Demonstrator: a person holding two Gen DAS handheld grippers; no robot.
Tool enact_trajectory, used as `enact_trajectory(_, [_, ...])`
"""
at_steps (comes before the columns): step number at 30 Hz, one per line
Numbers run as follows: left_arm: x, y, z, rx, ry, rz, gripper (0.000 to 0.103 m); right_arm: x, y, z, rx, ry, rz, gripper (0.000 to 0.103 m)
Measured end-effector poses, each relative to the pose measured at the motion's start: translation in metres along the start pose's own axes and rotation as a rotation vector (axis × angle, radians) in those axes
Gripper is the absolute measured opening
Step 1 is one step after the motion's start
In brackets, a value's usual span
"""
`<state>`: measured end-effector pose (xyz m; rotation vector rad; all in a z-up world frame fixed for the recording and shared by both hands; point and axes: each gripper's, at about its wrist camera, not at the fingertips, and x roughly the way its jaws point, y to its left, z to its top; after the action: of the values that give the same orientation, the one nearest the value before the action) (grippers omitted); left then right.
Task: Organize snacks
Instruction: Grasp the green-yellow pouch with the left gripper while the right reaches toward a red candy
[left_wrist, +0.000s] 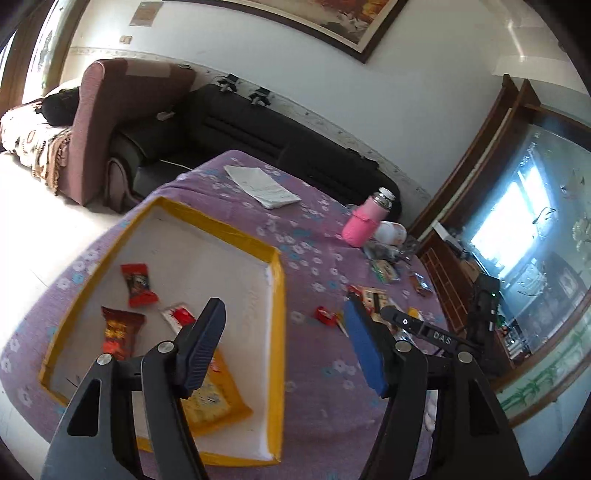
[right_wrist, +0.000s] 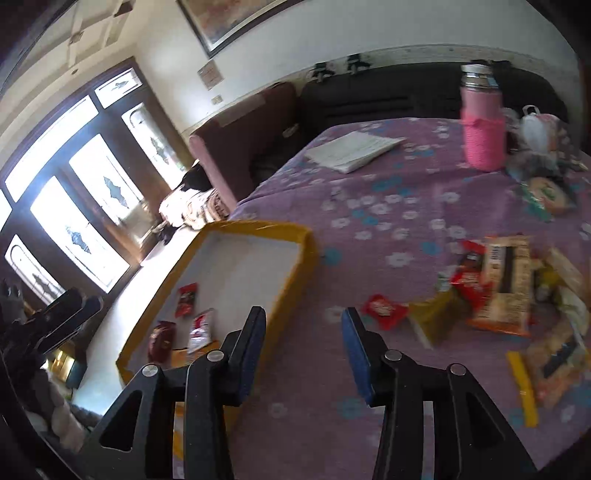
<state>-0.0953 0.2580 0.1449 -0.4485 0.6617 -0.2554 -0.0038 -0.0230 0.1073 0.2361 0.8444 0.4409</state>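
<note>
A shallow white box with a yellow rim (left_wrist: 275, 295) sits on the counter with the purple flowered cloth (left_wrist: 325, 373). It is there to gather the snacks in one place. Four snacks lie inside it: a red candy wrapper (left_wrist: 137, 280) at about 11 o'clock in the box, a dark red packet (left_wrist: 119, 332) below it, a small red and white packet (left_wrist: 177, 315) in the middle, and a flat yellow packet (left_wrist: 218, 398) at 5 o'clock.

The left tool (left_wrist: 284, 347) hangs over the box's right edge. Its two fingers are spread wide and hold nothing, so it looks ready for another snack.

The right tool (right_wrist: 303, 350) is also spread wide and empty. It points at the cloth between the box and a messy pile of loose snacks (right_wrist: 506, 288) at 3 o'clock. A small red packet (right_wrist: 384, 310) lies nearest to it, just past its right finger. That one is probably the easiest to grab next.

A pink bottle (right_wrist: 484, 129) and a white paper sheet (right_wrist: 354, 149) stand far back, out of the way.
</note>
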Motion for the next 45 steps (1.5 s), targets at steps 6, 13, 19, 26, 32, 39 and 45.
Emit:
enact_trajectory(6, [0.031,-0.029,-0.029,0.012,0.093,-0.039,0.066,-0.043,-0.117,-0.016,0.192,-0.046,-0.128,0.046])
enact_trajectory(13, [0.061,-0.05,-0.037,0.029,0.149,-0.016,0.066,-0.035,-0.159,-0.038,0.264,-0.004,-0.156,0.049])
enact_trajectory(19, [0.094,-0.075,-0.038,0.116,0.199,0.021,0.066,-0.024,-0.166,-0.041,0.287,-0.045,-0.233,0.056])
enact_trajectory(26, [0.163,-0.116,-0.049,0.288,0.306,0.014,0.066,-0.039,-0.18,-0.045,0.299,-0.166,-0.206,0.058])
enact_trajectory(32, [0.22,-0.143,-0.053,0.49,0.319,0.073,0.066,-0.046,-0.193,-0.045,0.358,-0.167,-0.164,0.06])
enact_trajectory(39, [0.281,-0.147,-0.053,0.585,0.394,0.107,0.066,-0.051,-0.199,-0.044,0.394,-0.174,-0.125,0.06])
enact_trajectory(45, [0.294,-0.153,-0.06,0.635,0.403,0.16,0.033,-0.051,-0.211,-0.047,0.463,-0.166,-0.117,0.061])
